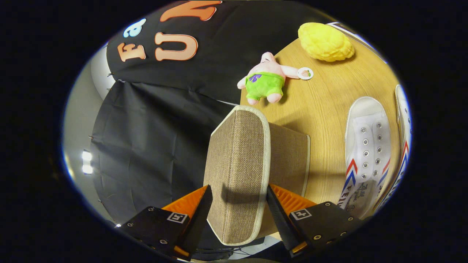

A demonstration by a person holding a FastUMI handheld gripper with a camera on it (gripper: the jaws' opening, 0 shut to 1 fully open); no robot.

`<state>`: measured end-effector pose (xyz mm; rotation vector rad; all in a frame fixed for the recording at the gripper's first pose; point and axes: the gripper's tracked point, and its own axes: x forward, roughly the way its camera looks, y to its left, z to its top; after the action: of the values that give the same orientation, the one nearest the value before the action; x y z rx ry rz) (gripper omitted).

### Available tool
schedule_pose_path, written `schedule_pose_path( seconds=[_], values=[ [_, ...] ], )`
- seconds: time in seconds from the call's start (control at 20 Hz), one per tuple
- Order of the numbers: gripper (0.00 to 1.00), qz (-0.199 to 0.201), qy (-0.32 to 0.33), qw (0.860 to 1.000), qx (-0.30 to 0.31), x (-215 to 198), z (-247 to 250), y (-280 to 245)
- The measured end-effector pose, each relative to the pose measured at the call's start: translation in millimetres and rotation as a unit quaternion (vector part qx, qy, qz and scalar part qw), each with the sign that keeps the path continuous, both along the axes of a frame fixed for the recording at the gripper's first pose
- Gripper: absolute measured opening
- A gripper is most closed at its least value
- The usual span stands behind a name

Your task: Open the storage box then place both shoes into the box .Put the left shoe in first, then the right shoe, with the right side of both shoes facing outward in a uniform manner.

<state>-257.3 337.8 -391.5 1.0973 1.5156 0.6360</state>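
A brown woven storage box (289,157) with pale trim stands on the wooden table (321,106). Its lid (239,153) is the flat panel running between my fingers. My gripper (238,190) is shut on the lid, one finger pressing each long edge. The lid stands tilted up from the box body, which shows behind it. Beside the box lies a white sneaker (367,146) with red and blue stripes and empty eyelets. A second matching shoe (402,135) lies just past it, partly cut off.
A pink star plush (265,78) in green shorts lies beyond the box near the table's edge. A yellow lumpy soft thing (324,42) sits farther along the table. Black cloth hangs past the table edge.
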Motion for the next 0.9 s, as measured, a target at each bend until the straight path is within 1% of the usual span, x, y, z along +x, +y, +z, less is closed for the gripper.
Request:
schedule_pose_path(
  seconds=[0.05, 0.1, 0.2, 0.25, 0.3, 0.35, 0.4, 0.45, 0.5, 0.55, 0.65, 0.75, 0.9],
  values=[
    [0.84, -0.008, 0.001, 1.0, 0.007, 3.8, 5.7, -2.8],
    [0.84, -0.017, -0.002, 1.0, 0.017, 7.7, 12.5, -5.6],
    [0.78, -0.028, -0.012, 0.999, 0.032, 14.1, 24.3, -6.0],
    [0.72, -0.021, -0.016, 0.999, 0.029, 12.1, 23.8, -5.2],
    [0.7, -0.014, -0.017, 0.999, 0.03, 9.9, 25.6, -3.4],
    [0.59, -0.016, -0.017, 0.999, 0.034, 11.6, 29.9, -1.1],
    [0.5, -0.026, -0.019, 0.999, 0.034, 14.6, 35.0, 1.8],
    [0.34, -0.034, -0.021, 0.999, 0.037, 20.1, 40.6, 3.6],
    [0.28, -0.04, -0.021, 0.998, 0.044, 24.6, 48.3, 6.0],
    [0.2, -0.043, -0.022, 0.997, 0.052, 29.3, 56.6, 10.3],
    [0.15, -0.056, -0.035, 0.995, 0.074, 45.8, 78.3, 19.0],
    [0.1, -0.059, -0.05, 0.993, 0.092, 57.3, 97.5, 32.7],
    [0.09, -0.04, -0.068, 0.992, 0.103, 64.8, 114.4, 64.3]
  ],
)
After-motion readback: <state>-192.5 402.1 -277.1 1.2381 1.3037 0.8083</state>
